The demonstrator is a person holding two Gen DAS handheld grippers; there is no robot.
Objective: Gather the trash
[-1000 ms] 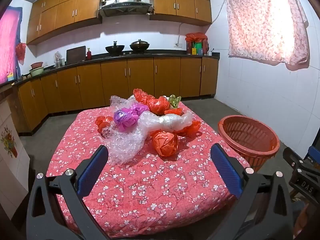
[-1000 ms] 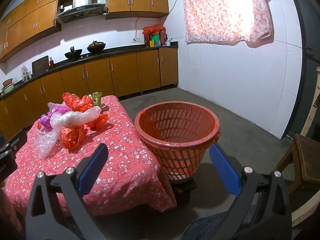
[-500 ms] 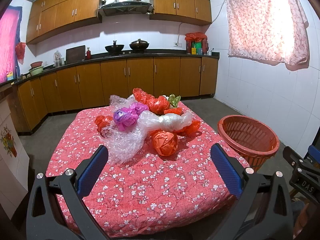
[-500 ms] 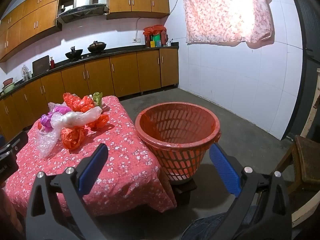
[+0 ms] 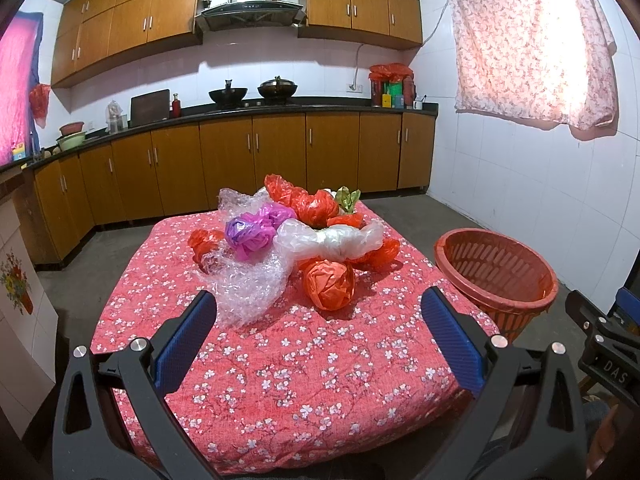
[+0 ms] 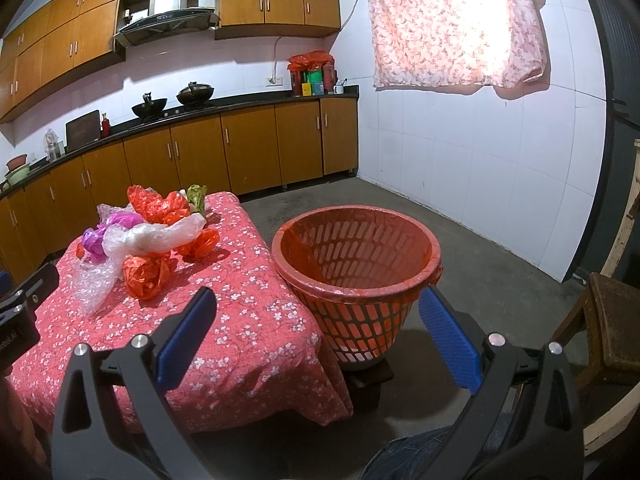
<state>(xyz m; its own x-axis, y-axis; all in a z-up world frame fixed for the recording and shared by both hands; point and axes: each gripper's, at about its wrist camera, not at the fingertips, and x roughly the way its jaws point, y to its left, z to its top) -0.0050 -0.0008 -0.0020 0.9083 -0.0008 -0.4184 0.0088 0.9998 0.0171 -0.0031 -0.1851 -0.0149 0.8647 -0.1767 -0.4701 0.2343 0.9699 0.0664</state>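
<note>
No shift from prior frames: left claw and right claw stay spread, empty; crumpled orange plastic bag untouched mid-frame on desk, red slatted basket unfilled—collection not begun.

Wooden cabinets, white tiled wall, curtained window

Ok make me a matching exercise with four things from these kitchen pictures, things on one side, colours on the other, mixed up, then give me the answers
Things:
1. laundry-style basket beside the table
2. crumpled bag on the left of the pile
3. bubble wrap at the near edge of the pile
4. pads on the left gripper

Colours:
A. clear
B. blue
C. red-orange
D. purple

Pairs: 1-C, 2-D, 3-A, 4-B
</note>
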